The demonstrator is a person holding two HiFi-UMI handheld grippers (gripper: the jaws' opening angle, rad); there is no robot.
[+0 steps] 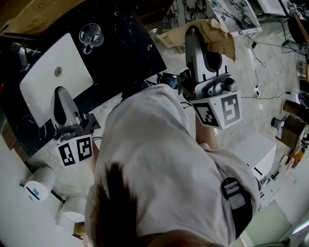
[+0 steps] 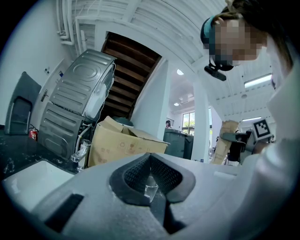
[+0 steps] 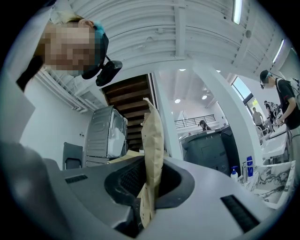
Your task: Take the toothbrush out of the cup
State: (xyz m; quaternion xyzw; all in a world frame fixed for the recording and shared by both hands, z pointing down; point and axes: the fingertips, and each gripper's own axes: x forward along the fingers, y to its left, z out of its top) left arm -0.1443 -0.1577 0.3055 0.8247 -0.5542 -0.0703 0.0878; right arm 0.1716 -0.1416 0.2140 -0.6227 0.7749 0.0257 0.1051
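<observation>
A clear glass cup [image 1: 91, 34] with a handle stands on the black counter [image 1: 130, 43] beyond the white basin [image 1: 50, 77]. No toothbrush shows in any view. My left gripper [image 1: 60, 94] hangs over the basin's near side, pointing towards the cup. Its jaws [image 2: 151, 180] are shut, and a small clear glassy shape shows in the notch between the pads. My right gripper [image 1: 194, 33] is raised to the right of the counter, shut on a crumpled piece of brown paper [image 1: 217, 41]. In the right gripper view that brown paper [image 3: 152, 140] stands up between the pads [image 3: 129, 180].
A tap [image 1: 19, 52] sits at the basin's left edge. Paper rolls [image 1: 36, 185] lie at the lower left. Loose papers [image 1: 236, 14] and cables [image 1: 258, 53] cover the marble floor at the right. A cardboard box [image 2: 122, 145] and a tilted washing machine [image 2: 79, 108] stand ahead.
</observation>
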